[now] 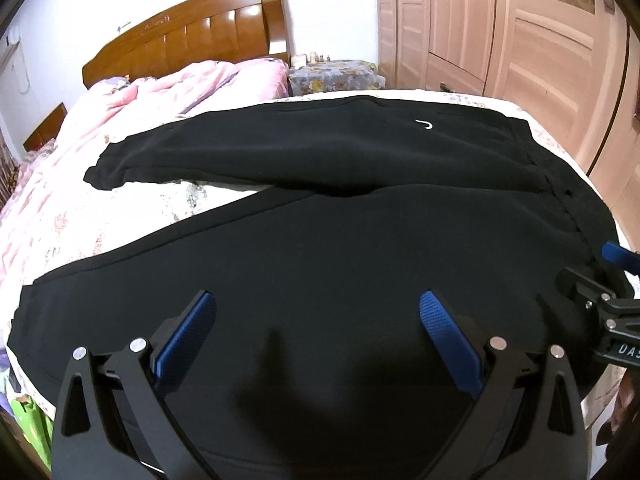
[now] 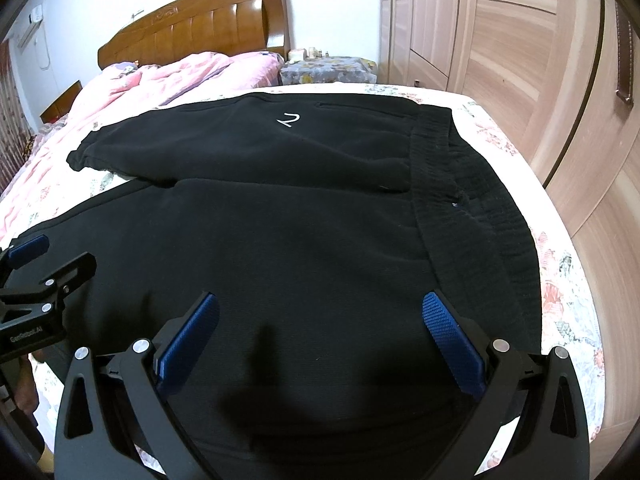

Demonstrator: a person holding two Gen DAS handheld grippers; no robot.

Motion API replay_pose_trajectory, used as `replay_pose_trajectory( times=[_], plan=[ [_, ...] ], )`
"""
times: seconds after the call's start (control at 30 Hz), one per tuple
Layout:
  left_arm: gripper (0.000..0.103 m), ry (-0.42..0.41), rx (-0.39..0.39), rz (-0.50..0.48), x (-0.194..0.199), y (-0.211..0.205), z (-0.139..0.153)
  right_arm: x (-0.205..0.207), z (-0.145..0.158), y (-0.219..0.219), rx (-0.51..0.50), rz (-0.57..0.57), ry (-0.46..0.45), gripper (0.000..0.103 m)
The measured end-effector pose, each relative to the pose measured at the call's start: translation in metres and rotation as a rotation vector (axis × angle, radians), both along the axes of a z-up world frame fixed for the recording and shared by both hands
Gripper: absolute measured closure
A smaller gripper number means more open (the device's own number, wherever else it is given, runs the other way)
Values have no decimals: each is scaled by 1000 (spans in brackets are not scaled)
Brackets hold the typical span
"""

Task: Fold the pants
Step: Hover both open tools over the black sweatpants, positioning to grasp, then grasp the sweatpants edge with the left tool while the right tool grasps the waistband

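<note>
I hold a gripper in each hand, and both hang over a pair of black pants [image 1: 320, 220] lying flat on the bed [image 1: 132, 208]. My left gripper [image 1: 318, 330] has its blue fingers [image 1: 188, 336] spread wide apart, and nothing is between them. My right gripper [image 2: 320, 332] is spread wide too, and it holds nothing. The pants lie sideways across the flowery bed sheet. The stretchy waistband [image 2: 472, 208] is on my right, near the wooden wardrobe [image 2: 520, 52]. The two legs point to my left, toward the pink blanket [image 1: 152, 92]. The far leg has a small white mark [image 2: 289, 119] on it, and its cuff [image 1: 98, 174] rests on the sheet. The legs lie a little apart at the ends, with some sheet showing between them. Behind the blanket stands a brown wooden headboard [image 1: 192, 28].
</note>
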State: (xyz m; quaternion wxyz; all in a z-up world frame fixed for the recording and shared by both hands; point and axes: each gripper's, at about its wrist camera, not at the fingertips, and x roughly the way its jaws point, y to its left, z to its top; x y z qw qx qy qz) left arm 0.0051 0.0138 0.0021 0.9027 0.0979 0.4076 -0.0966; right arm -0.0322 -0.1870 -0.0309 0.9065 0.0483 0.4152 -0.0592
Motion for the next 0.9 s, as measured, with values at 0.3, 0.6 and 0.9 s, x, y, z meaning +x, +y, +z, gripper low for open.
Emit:
replay_pose_trajectory(
  times=[0.3,0.6,0.9],
  plan=[
    [1,27,6,-22,16,-3,-2,16,11,-10,-37,26,-3,4],
    [1,12,43,-125,57,-15,5,82,35,-29,-96,190,-24,4],
    [2,105,-11,-365,163,-24,25,218,28,-59,-177,518,0,4]
  ],
)
